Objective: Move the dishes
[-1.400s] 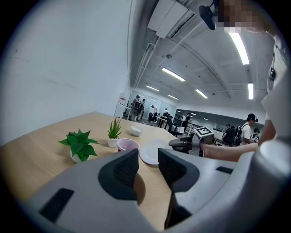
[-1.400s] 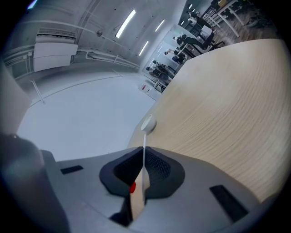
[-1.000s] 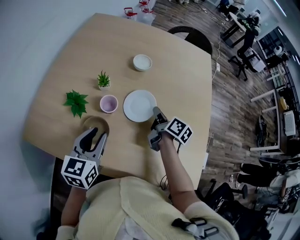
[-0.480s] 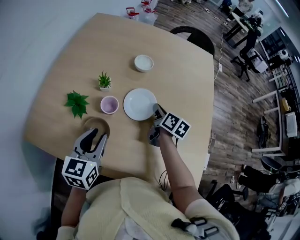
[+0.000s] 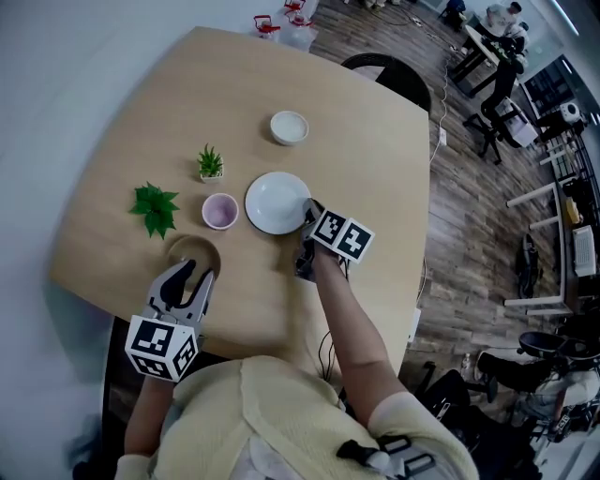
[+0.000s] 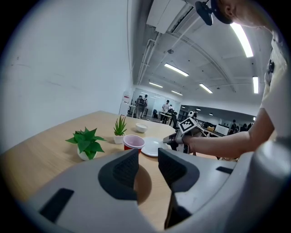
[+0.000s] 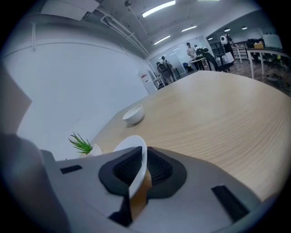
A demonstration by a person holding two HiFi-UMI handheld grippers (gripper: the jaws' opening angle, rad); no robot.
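Observation:
A white plate (image 5: 275, 201) lies mid-table, and my right gripper (image 5: 307, 219) is shut on its near right rim. In the right gripper view the plate's rim (image 7: 137, 159) stands tilted between the closed jaws of the right gripper (image 7: 143, 158). A pink cup (image 5: 219, 210) sits just left of the plate, and a small white bowl (image 5: 289, 127) lies farther back. My left gripper (image 5: 191, 274) hovers open at the near left edge, just short of a brown round dish (image 5: 192, 250). Nothing sits between the jaws of the left gripper (image 6: 148, 160), and the pink cup (image 6: 133, 142) is beyond them.
Two small potted plants (image 5: 210, 163) (image 5: 154, 206) stand left of the cup. A dark chair (image 5: 389, 73) is at the table's far right edge. Red-and-white items (image 5: 281, 21) sit beyond the far edge. Bare wooden tabletop (image 5: 375, 178) stretches right of the plate.
My right gripper has pushed forward onto the plate's rim, and the plate has shifted slightly away from me. The left gripper has not moved.

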